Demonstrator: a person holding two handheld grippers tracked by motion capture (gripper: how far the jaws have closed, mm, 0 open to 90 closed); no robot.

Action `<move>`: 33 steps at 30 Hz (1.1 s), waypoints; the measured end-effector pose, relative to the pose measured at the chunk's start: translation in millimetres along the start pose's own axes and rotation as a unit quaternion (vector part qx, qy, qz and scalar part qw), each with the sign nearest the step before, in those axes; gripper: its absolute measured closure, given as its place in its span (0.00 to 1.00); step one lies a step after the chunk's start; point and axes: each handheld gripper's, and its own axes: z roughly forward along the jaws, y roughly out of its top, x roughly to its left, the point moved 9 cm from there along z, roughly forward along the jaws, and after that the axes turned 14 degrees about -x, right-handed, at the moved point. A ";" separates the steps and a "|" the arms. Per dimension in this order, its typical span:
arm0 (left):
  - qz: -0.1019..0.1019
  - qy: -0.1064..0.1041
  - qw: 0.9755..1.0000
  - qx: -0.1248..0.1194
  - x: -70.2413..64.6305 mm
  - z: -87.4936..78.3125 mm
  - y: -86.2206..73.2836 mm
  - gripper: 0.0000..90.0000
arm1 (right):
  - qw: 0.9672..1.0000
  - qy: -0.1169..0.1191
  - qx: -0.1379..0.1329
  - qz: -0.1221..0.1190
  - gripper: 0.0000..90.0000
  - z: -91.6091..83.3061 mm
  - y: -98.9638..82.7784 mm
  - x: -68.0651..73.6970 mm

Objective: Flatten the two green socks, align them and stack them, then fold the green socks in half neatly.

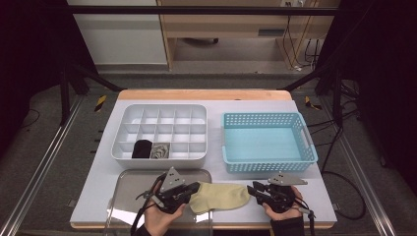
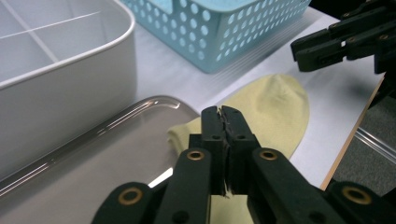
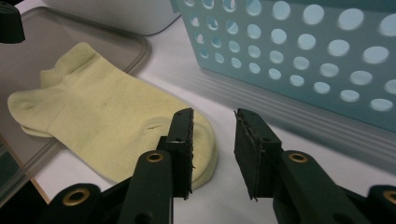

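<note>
One sock (image 1: 220, 196) lies flat between my grippers, its cuff end on the tray (image 1: 129, 178) and its toe on the table. My left gripper (image 2: 221, 110) is closed, jaws pressed together just above the cuff with no cloth visibly caught. My right gripper (image 3: 214, 122) stands partly open, empty, beside the toe. Beyond sit the basket (image 1: 268, 118) and the divided box (image 1: 164, 107), two cells filled. I judge I'm starting to fold; next I must pinch both ends cleanly.
</note>
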 end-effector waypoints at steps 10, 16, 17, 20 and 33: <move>-0.001 -0.014 1.000 0.023 -16.9 26.4 -10.0 0.99 | 1.000 -0.002 -0.007 0.000 0.69 -1.1 -2.2 -0.1; -0.004 -0.023 0.999 0.041 -24.1 40.4 -20.7 0.99 | 1.000 -0.001 0.003 0.000 0.67 2.1 -7.7 2.0; -0.004 -0.024 0.999 0.045 -24.5 42.0 -23.0 0.99 | 1.000 0.000 0.003 0.000 0.67 2.8 -8.6 2.2; -0.005 -0.026 0.998 0.052 -25.7 46.5 -29.0 0.99 | 1.000 0.000 0.013 0.003 0.67 5.7 -13.8 2.9; 0.001 -0.033 0.997 0.077 -30.0 57.3 -42.5 0.99 | 1.000 0.003 0.031 -0.006 0.83 11.5 -25.1 9.2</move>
